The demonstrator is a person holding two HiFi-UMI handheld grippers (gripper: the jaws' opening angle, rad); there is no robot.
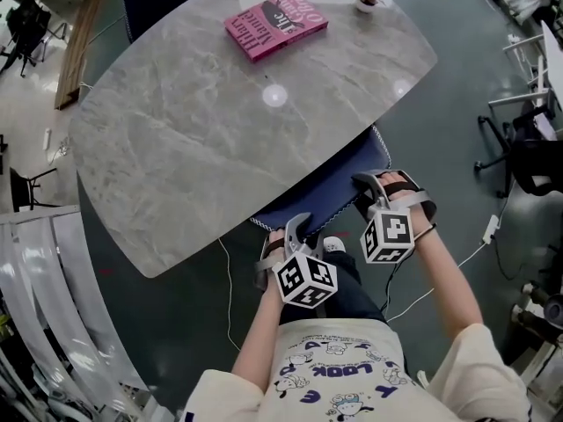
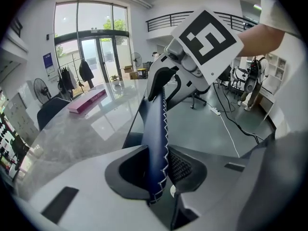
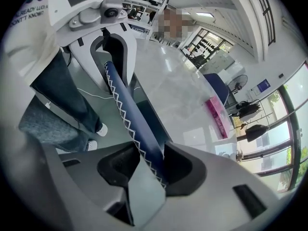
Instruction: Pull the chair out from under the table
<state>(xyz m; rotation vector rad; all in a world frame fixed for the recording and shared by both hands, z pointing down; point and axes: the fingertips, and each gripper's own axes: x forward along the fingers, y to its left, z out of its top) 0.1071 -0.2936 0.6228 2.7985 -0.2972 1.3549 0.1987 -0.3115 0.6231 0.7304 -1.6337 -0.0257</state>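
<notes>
Grip taken, pull pending: the left gripper (image 2: 159, 177) has its jaws pinched on the stitched top edge of the navy chair (image 1: 330, 192), the fabric standing upright between the two pads. The right gripper (image 3: 149, 165) bites the same edge further along, and its pads appear to press on the fabric as well.

In the head view the right gripper sits at about 2 o'clock from the left one, so the pair spans the middle of the backrest. The chair is tucked in. Only its back and a strip of seat show past the rim of the grey marble table (image 1: 220, 130), at roughly 5 o'clock from the table's centre. A pink book (image 1: 275, 23) lies near the far end, toward 12 o'clock, well apart from the work.

We judge the grasping step all but done and the pull not yet begun. The next move calls for both grips to hold firm while the hands draw evenly toward 6 o'clock, to the person's body. An uneven tug could swing the chair into the table's edge.

Both forearms reach from 6 o'clock toward the backrest. The left hand (image 1: 274, 244) and right hand (image 1: 415, 211) point their grippers steeply down, marker cubes facing up.
</notes>
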